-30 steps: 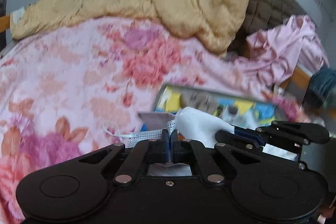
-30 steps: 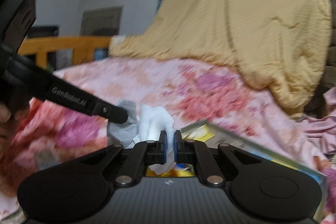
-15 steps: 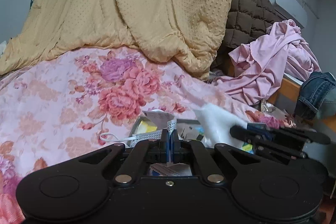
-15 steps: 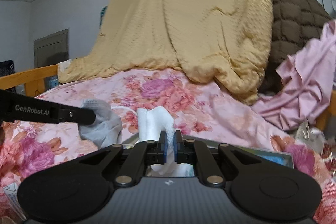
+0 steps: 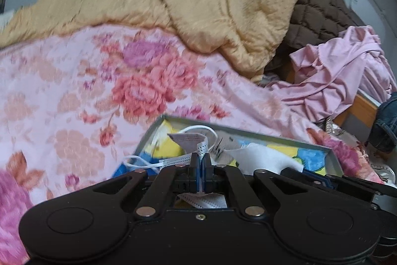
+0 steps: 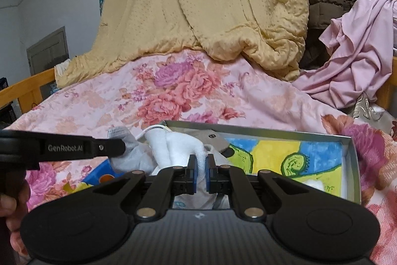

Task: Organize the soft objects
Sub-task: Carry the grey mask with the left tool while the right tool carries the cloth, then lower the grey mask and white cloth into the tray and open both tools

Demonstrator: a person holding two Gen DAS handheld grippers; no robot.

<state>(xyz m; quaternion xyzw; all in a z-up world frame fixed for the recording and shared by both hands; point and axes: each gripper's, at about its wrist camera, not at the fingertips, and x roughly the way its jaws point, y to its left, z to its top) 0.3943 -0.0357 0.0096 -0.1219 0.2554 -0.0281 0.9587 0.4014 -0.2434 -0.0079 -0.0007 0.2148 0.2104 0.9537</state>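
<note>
Floral bedspread (image 6: 104, 103) carries a shallow tray (image 6: 353, 165), its near edge hidden behind both grippers; left-wrist view blurred; left gripper (image 5: 200, 159) clamped on a face mask (image 5: 191, 139) over the tray; right gripper (image 6: 201, 164) pinching white cloth (image 6: 183, 145) above the tray's painted floor.

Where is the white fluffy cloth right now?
The white cloth is pinched in the right gripper, above the near left end of the picture tray on the flowery bedspread, beside the face mask.
</note>
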